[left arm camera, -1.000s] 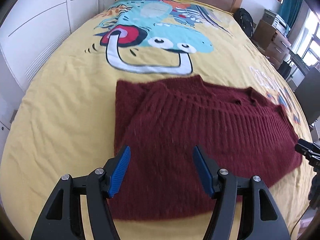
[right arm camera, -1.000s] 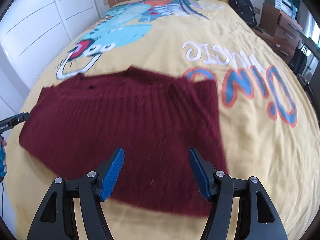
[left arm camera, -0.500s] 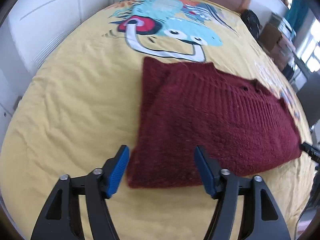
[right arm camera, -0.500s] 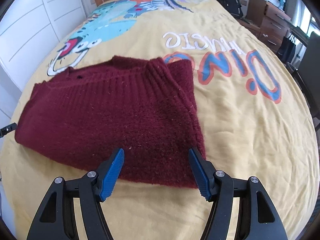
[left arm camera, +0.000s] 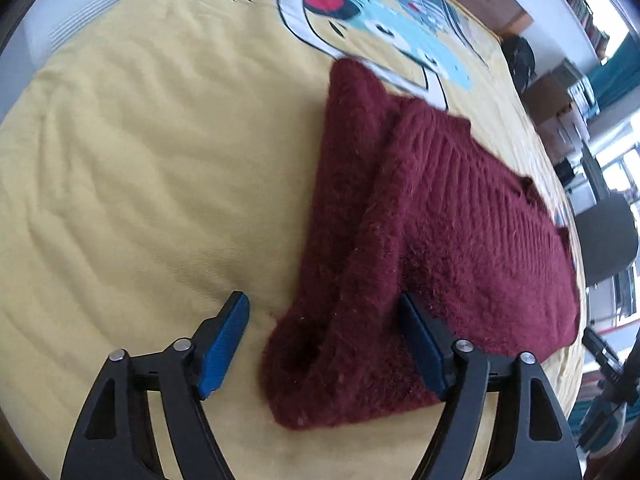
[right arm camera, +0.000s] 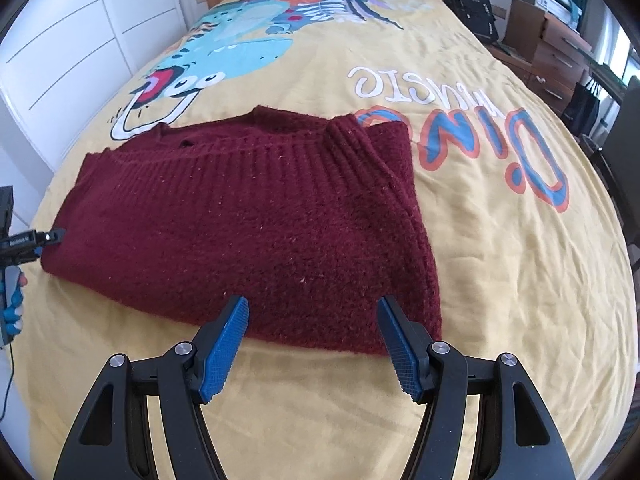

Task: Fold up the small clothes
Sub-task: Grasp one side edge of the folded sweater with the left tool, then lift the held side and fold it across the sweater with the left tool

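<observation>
Leftward along the sweater (left arm camera: 432,240), the left claw (left arm camera: 324,344) now straddles its near corner, jaws opening, gripping nothing. Right claw (right arm camera: 312,340) hovers open and empty above the sweater's near edge on the bed (right arm camera: 500,280).

Left wrist view close above sweater (left arm camera: 432,240) corner, right wrist view higher, both sharing bedspread (right arm camera: 500,240)

My left claw (left arm camera: 324,344): angled downward, jaws opening. My right claw (right arm camera: 314,346): angled downward, jaws parted, gripping nothing.
</observation>
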A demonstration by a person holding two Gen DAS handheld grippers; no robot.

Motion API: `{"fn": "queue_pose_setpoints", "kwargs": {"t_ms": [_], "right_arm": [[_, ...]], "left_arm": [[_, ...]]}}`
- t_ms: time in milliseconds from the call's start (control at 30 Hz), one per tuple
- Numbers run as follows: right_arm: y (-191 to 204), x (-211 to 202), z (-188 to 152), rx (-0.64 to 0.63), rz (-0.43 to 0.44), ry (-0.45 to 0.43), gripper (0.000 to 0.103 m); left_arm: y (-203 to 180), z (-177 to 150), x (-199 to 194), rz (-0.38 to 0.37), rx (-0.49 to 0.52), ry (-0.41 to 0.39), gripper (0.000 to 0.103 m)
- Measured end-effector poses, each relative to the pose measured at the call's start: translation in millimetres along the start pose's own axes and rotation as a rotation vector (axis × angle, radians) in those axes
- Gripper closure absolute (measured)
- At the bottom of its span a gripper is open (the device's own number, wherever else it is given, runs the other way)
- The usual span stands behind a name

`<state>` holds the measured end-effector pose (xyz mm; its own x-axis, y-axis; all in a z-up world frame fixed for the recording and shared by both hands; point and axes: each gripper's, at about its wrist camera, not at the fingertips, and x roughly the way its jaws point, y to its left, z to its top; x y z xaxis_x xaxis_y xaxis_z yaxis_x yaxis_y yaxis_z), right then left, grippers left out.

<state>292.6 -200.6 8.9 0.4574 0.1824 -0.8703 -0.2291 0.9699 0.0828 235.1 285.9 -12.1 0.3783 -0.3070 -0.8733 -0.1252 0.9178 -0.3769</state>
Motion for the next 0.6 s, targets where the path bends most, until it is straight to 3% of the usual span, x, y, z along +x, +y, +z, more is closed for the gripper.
{"fn": "queue_pose_setpoints", "kwargs": {"t_ms": [100, 200, 333, 367, 400, 467, 600], "right_arm": [[0, 5, 1, 0.007, 0.004, 0.001, 0.035], [0, 11, -1, 0.005, 0.01, 0.012, 0.035], [-3, 19, -6, 0.013, 0.015, 0.029, 0.035], [-4, 20, -7, 0.016, 0.015, 0.031, 0.035], [-7, 21, -9, 0.02, 0.016, 0.032, 0.035], [-9, 20, -10, 0.025, 0.018, 0.031, 0.035], [-16, 15, -14, 0.03, 0.016, 0.025, 0.035]], "left_arm": [[3, 2, 7, -0.056, -0.03, 0.021, 0.027], [9, 6, 12, -0.183, -0.072, 0.047, 0.026], [10, 12, 15, -0.217, -0.077, 0.06, 0.028], [11, 13, 13, -0.215, -0.081, 0.054, 0.037], [12, 15, 12, -0.222, -0.086, 0.05, 0.056], [15, 16, 9, -0.273, -0.127, 0.045, 0.071], [1, 18, 2, -0.212, -0.092, 0.023, 0.076]]}}
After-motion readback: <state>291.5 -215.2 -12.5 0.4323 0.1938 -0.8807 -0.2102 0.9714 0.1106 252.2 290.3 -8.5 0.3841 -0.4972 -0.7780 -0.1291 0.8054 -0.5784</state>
